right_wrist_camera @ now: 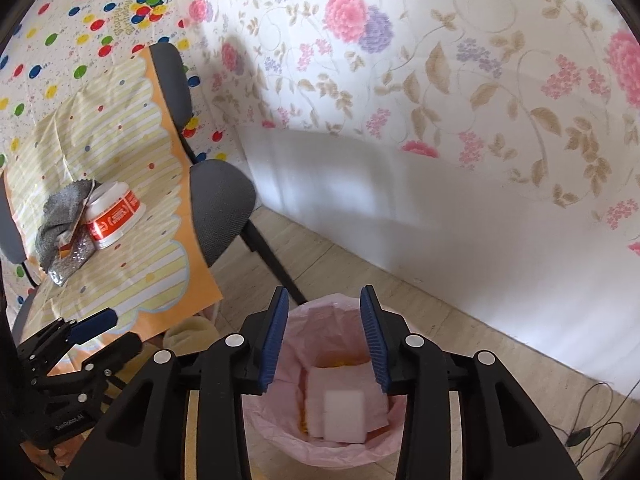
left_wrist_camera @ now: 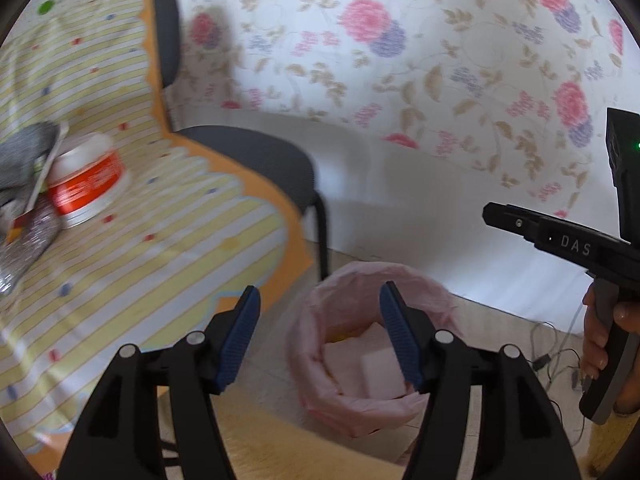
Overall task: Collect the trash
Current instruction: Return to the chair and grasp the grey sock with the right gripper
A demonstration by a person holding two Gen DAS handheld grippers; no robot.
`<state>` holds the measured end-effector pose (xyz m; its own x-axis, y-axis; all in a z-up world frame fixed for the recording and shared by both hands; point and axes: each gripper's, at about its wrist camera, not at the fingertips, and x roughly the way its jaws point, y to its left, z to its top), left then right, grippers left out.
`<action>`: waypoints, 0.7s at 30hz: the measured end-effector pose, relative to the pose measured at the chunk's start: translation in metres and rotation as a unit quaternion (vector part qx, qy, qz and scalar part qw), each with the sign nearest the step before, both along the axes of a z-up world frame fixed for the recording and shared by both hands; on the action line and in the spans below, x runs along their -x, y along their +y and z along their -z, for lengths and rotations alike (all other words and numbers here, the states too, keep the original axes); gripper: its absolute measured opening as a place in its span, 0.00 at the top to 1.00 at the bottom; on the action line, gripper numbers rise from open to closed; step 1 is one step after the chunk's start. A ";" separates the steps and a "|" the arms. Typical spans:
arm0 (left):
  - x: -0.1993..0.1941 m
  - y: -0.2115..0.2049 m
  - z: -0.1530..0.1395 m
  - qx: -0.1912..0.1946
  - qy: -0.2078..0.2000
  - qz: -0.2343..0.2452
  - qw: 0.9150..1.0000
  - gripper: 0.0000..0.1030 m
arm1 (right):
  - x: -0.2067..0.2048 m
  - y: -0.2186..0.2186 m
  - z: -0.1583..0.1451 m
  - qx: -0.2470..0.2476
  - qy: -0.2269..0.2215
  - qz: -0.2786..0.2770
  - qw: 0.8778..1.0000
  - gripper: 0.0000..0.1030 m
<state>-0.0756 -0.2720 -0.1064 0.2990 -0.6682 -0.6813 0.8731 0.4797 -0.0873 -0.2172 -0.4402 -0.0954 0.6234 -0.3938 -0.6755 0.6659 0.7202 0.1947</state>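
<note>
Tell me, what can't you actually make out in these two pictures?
- Printing on the orange-and-white tub: too small and blurred in both views.
- The grey and glittery litter beside it: cut off by the edge in the left wrist view, a jumble in the right.
- The bottom of the pink-lined bin: white pieces cover it.
- The person: only a hand shows.

Home rm: floral wallpaper (right_wrist_camera: 460, 80), party-print tablecloth (right_wrist_camera: 120, 152), chair (right_wrist_camera: 224, 200), pink-lined bin (right_wrist_camera: 332, 452) on tile floor.

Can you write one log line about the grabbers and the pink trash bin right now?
left gripper: open, empty | right gripper: open, empty | pink-lined bin: white pieces inside | table: orange tub remains
</note>
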 end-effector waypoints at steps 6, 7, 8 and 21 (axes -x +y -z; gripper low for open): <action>-0.020 0.037 -0.012 -0.002 -0.015 -0.054 0.998 0.41 | -0.026 0.019 -0.007 0.007 0.000 -0.032 0.999 0.62; -0.026 0.047 -0.017 0.001 -0.015 -0.068 0.998 0.41 | -0.031 0.023 -0.010 0.008 -0.001 -0.039 0.999 0.62; -0.032 0.054 -0.020 0.003 -0.016 -0.078 0.997 0.41 | -0.036 0.026 -0.013 0.010 -0.002 -0.045 0.999 0.62; -0.116 0.173 -0.050 -0.008 -0.035 -0.264 0.964 0.40 | -0.152 0.107 -0.054 0.039 -0.019 -0.206 0.978 0.56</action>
